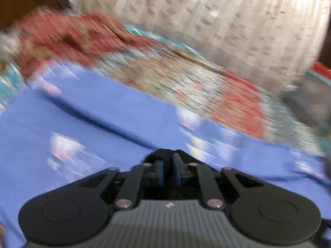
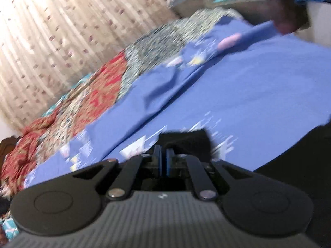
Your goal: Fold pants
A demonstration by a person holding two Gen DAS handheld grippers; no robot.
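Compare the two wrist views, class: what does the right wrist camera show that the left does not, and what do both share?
Only the right wrist view shows black fabric, probably the pants, with an edge caught between the right gripper fingers, which are shut on it. Only the left wrist view shows the left gripper, its fingers slightly apart with nothing between them, and a dark wooden piece at top left. Both show the blue sheet, the red patterned cloth and the pale curtain, all blurred.
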